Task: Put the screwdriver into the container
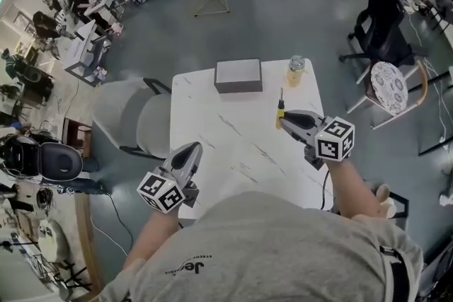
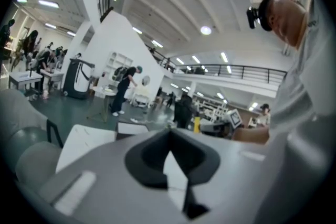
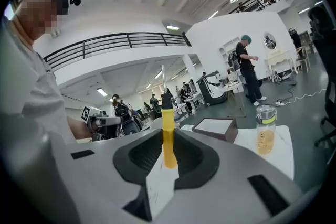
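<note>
The screwdriver point(image 1: 280, 112), with a yellow handle and black collar, stands upright over the white table point(image 1: 233, 152) near its right edge. My right gripper point(image 1: 284, 119) is shut on its handle; in the right gripper view the yellow handle point(image 3: 168, 136) rises from between the jaws of the right gripper point(image 3: 168, 157). The container point(image 1: 238, 76), a low grey box, sits at the table's far edge, beyond and left of the screwdriver, also seen as the container point(image 3: 212, 127). My left gripper point(image 1: 192, 150) hovers at the table's near left, shut and holding nothing, its tip point(image 2: 169, 139) over the tabletop.
A bottle of yellowish liquid point(image 1: 296, 71) stands right of the container, close to the screwdriver. A grey chair point(image 1: 131, 117) sits against the table's left side. A black office chair point(image 1: 382, 18) and a patterned stool point(image 1: 389, 85) stand to the right.
</note>
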Demonstrator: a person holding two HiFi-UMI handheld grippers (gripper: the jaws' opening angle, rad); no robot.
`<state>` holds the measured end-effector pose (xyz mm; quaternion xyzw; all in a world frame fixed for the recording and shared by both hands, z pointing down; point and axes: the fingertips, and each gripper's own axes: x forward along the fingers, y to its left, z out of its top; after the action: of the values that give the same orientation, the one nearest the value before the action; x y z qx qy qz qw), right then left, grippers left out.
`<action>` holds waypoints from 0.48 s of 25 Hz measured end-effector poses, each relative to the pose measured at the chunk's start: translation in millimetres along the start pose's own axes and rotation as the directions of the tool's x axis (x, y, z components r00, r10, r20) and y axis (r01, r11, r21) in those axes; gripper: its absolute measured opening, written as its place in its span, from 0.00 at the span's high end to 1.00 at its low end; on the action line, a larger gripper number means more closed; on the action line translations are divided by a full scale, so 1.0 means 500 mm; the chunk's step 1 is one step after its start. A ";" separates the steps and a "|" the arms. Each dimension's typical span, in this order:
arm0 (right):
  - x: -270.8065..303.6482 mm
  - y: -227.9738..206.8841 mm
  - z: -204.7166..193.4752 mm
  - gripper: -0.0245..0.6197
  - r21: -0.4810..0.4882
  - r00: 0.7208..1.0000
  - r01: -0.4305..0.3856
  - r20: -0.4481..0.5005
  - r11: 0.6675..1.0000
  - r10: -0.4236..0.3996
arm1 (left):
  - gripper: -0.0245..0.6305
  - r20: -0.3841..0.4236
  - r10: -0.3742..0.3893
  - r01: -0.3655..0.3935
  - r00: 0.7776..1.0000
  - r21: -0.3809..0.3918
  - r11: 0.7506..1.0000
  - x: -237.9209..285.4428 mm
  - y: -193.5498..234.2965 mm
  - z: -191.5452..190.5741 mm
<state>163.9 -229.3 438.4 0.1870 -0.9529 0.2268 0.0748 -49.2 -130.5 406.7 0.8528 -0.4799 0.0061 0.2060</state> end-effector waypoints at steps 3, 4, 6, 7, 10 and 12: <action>0.017 -0.018 -0.019 0.86 0.003 1.000 0.031 -0.003 1.000 -0.031 | 0.96 -0.015 -0.031 0.031 0.999 -0.006 1.000 0.019 0.030 -0.017; 0.026 -0.022 -0.022 0.86 0.003 0.999 0.047 -0.004 0.999 -0.047 | 0.96 -0.019 -0.049 0.049 0.999 -0.006 0.999 0.027 0.042 -0.022; 0.042 -0.027 -0.029 0.86 0.008 0.996 0.087 -0.010 0.996 -0.087 | 0.96 -0.024 -0.091 0.090 0.996 -0.012 0.996 0.040 0.065 -0.029; 0.049 -0.024 -0.031 0.86 0.014 0.994 0.109 -0.015 0.994 -0.109 | 0.96 -0.025 -0.112 0.112 0.993 -0.015 0.994 0.045 0.076 -0.028; 0.065 -0.013 -0.029 0.86 0.019 0.986 0.161 -0.033 0.987 -0.161 | 0.96 -0.020 -0.167 0.167 0.986 0.011 0.986 0.063 0.112 -0.008; 0.077 -0.014 -0.028 0.86 0.006 0.981 0.184 -0.055 0.983 -0.184 | 0.96 -0.016 -0.186 0.186 0.982 0.031 0.982 0.079 0.138 0.002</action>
<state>132.1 -240.8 462.3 0.2684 -0.9279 0.2293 0.1202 -84.7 -194.3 437.7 0.8971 -0.3966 0.0001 0.1947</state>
